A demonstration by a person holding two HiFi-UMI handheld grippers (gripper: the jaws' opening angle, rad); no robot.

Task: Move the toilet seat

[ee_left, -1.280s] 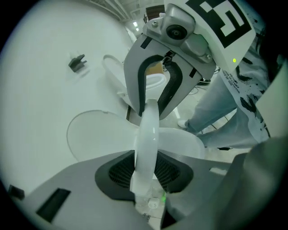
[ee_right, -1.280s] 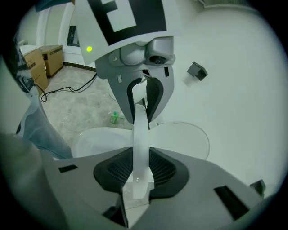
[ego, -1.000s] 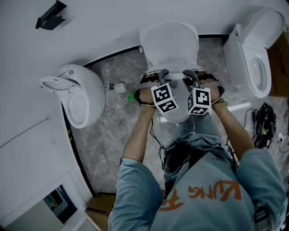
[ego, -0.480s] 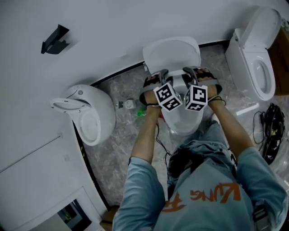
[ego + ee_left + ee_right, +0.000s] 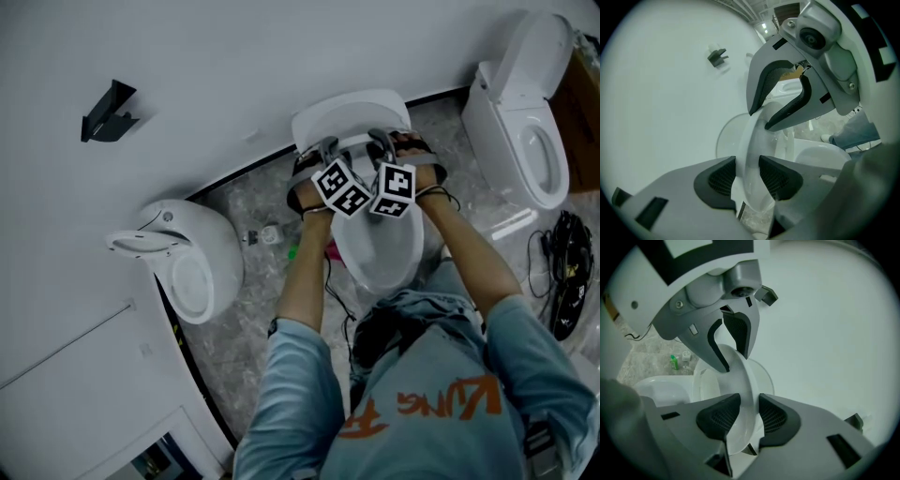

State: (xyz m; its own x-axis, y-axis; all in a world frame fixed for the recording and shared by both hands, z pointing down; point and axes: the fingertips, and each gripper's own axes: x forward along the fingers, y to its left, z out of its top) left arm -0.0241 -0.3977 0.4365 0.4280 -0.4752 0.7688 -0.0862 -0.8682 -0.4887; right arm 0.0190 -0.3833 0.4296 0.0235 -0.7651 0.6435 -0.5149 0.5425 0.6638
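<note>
Toilet seat stands raised nearly upright over the bowl, close to the wall, its rim gripped by left tongs and right tongs, whose jaws have just been easing wider; probably only resting it back and releasing remain.

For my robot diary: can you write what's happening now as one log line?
task: move seat | left gripper: seat rim between jaws, jaws just opening | right gripper: same | seat: tipped up above bowl
</note>
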